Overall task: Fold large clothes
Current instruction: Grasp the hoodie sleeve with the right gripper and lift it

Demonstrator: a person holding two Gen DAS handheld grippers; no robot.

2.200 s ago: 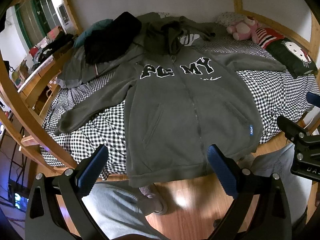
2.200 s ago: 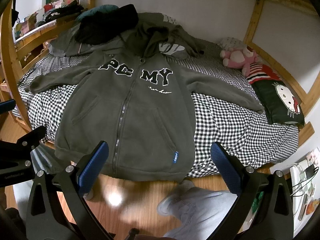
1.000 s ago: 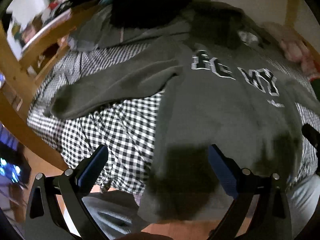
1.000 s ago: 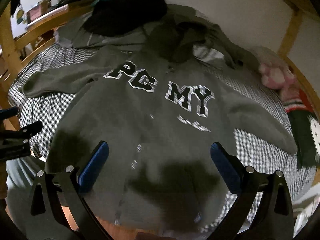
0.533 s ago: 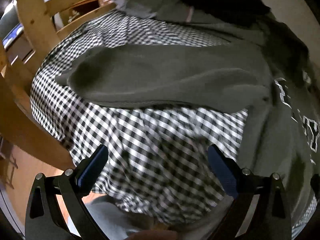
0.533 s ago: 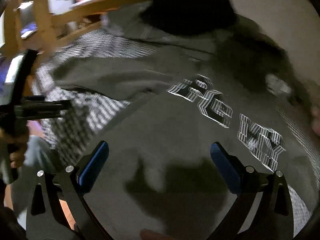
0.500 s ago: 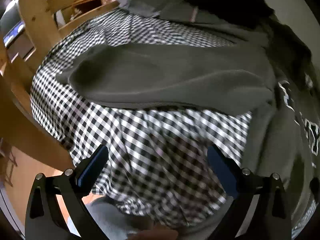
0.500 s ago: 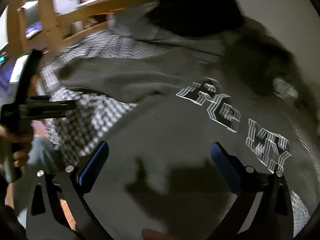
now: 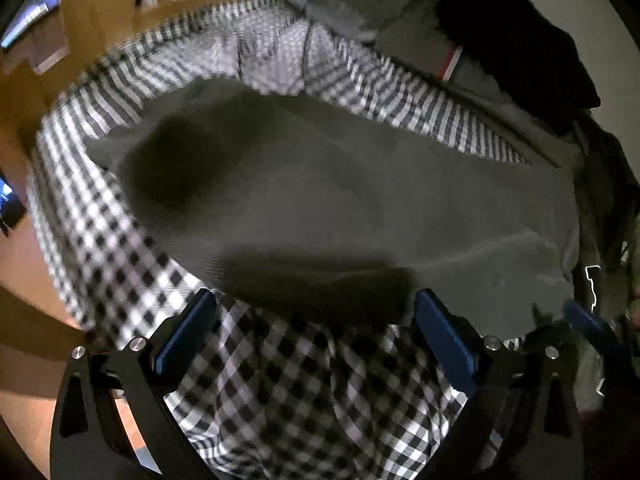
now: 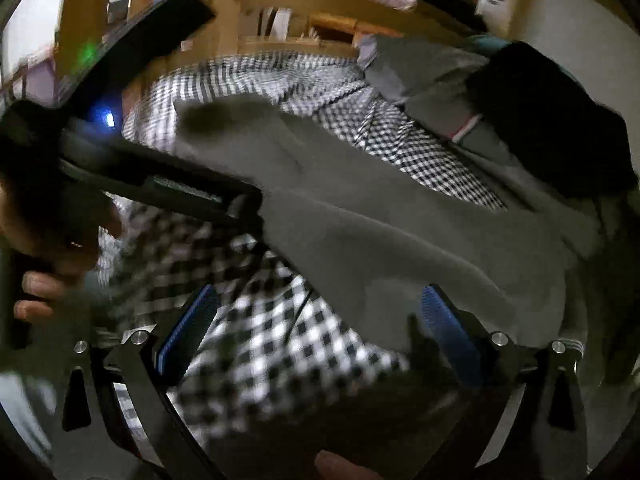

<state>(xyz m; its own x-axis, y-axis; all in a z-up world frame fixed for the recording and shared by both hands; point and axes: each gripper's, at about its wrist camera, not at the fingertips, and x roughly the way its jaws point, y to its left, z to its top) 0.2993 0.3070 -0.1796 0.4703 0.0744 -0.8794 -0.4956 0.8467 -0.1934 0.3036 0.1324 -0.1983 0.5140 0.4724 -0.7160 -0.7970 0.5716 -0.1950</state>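
Observation:
The grey zip hoodie lies flat on the checked bed sheet (image 9: 280,380). Its left sleeve (image 9: 320,200) stretches across the left wrist view, with the cuff (image 9: 116,148) at the left. My left gripper (image 9: 316,320) hangs open just over the sleeve's near edge, nothing between its blue pads (image 9: 188,332). In the right wrist view the same sleeve (image 10: 400,232) runs diagonally, and my right gripper (image 10: 318,320) is open low over its wider end and the sheet (image 10: 260,340). The left gripper (image 10: 240,204), held by a hand (image 10: 40,268), reaches the sleeve's edge.
A black garment (image 10: 540,112) and other grey clothes (image 10: 420,68) are piled at the head of the bed. The wooden bed frame (image 10: 224,8) and rail (image 9: 100,12) border the mattress on the left. Wooden floor (image 9: 24,264) shows below the bed edge.
Both grippers have swung left and come down close over the hoodie's left sleeve. The printed chest has left both views. The jaws stay open throughout.

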